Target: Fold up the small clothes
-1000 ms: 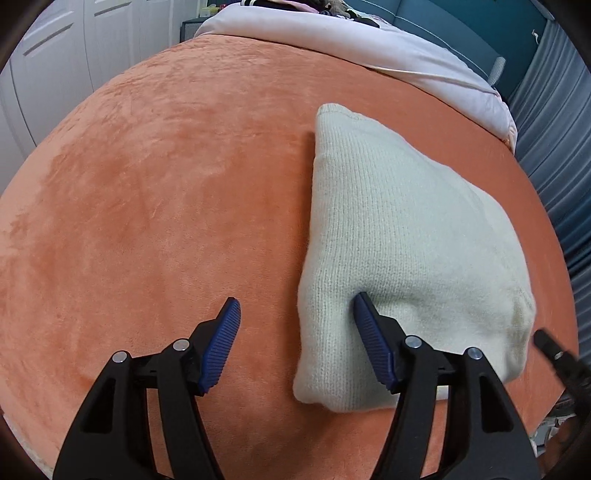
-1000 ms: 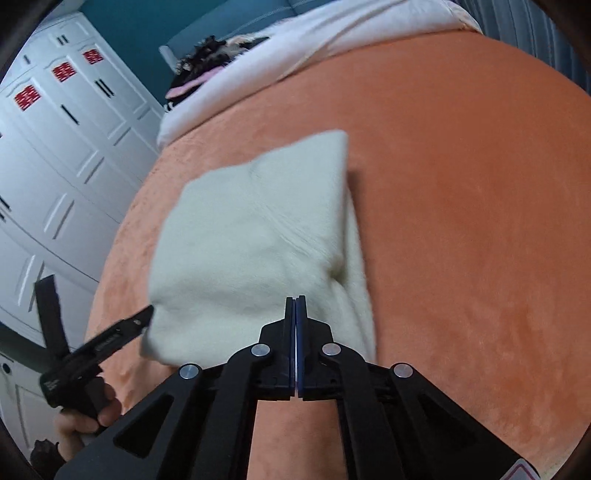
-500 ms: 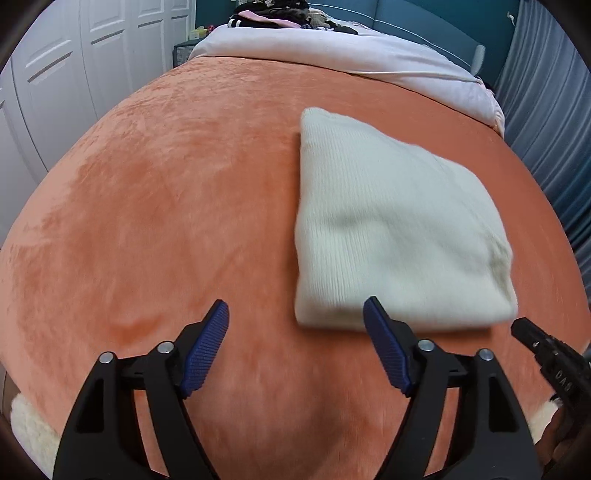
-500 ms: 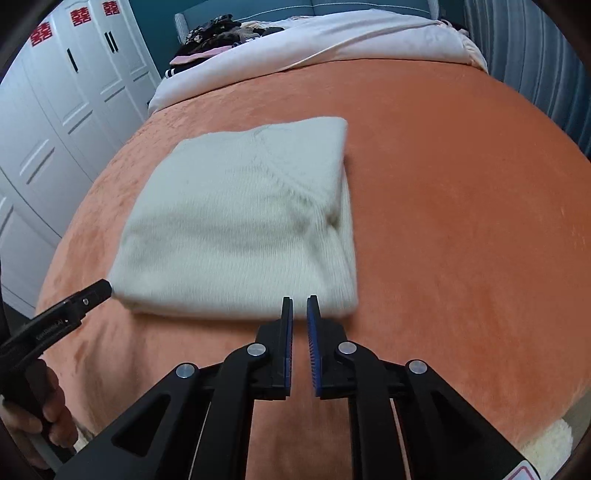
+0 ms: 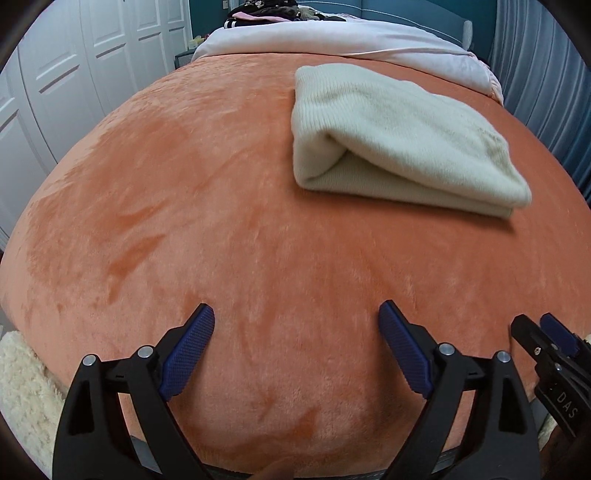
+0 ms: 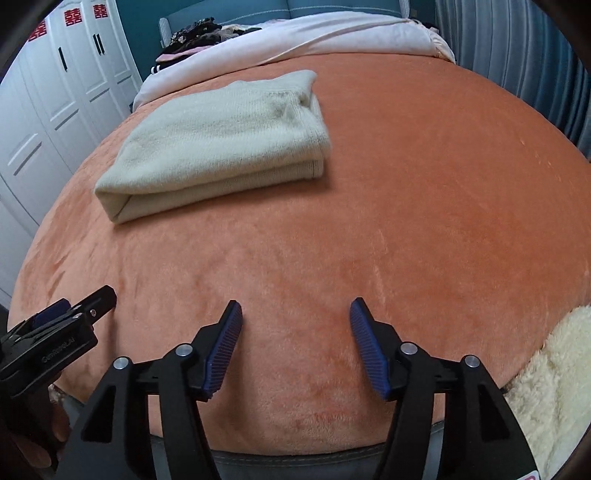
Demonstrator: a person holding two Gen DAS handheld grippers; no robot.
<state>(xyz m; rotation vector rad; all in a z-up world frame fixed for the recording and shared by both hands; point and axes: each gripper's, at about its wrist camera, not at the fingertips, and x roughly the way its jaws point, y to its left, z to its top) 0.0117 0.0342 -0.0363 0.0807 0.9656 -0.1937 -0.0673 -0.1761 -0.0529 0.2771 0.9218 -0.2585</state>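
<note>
Sweater (image 5: 399, 147) first: from the left wrist camera, the cream knit is folded into a chunky rectangle and lies flat on the orange blanket (image 5: 207, 206) covering the bed, with nothing on top of it. No boxes or baskets show up. Beyond the sweater there's a pale pink duvet (image 5: 332, 40) and a dark clothes pile (image 5: 266, 11) at the head of the bed, white wardrobe doors (image 5: 74, 74) off to the sweater's left. The left claw (image 5: 295, 347) sits well short of the sweater, released; its jaws have just been opening with only blanket between them. The right claw (image 5: 543, 336) pokes in at the edge, also clear of the sweater.

Right wrist camera: same sweater (image 6: 221, 140), folded edge facing the camera, nothing blocking it. The right claw (image 6: 295, 343) is released too, jaws just opened, empty, well apart from the sweater. A fluffy cream throw (image 6: 546, 387) hangs at the near bed edge.
</note>
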